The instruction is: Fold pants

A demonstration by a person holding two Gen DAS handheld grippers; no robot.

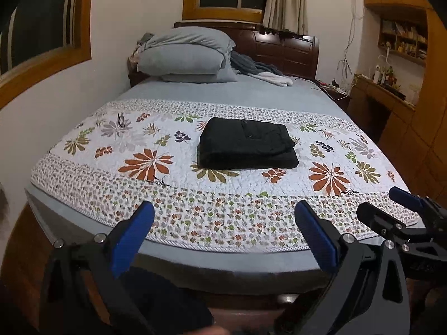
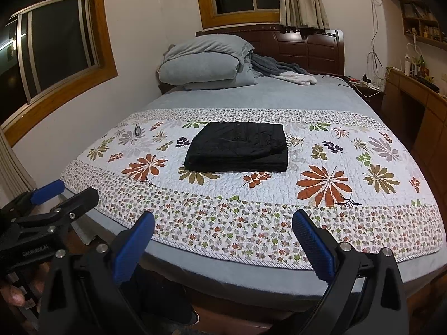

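Note:
Black pants [image 1: 247,146] lie folded in a neat rectangular stack on the floral quilt [image 1: 167,195] in the middle of the bed; they also show in the right wrist view [image 2: 239,148]. My left gripper [image 1: 223,217] is open and empty, held back over the bed's foot edge, well short of the pants. My right gripper [image 2: 222,223] is open and empty too, beside it at the same distance. The right gripper shows at the right edge of the left wrist view [image 1: 385,203]; the left gripper shows at the left edge of the right wrist view [image 2: 64,192].
Grey pillows [image 1: 190,55] and a crumpled grey blanket [image 1: 257,68] lie at the wooden headboard [image 1: 287,47]. Glasses [image 1: 121,120] lie on the quilt's far left. Wooden desk and shelves [image 1: 396,89] stand on the right, a wall with windows on the left.

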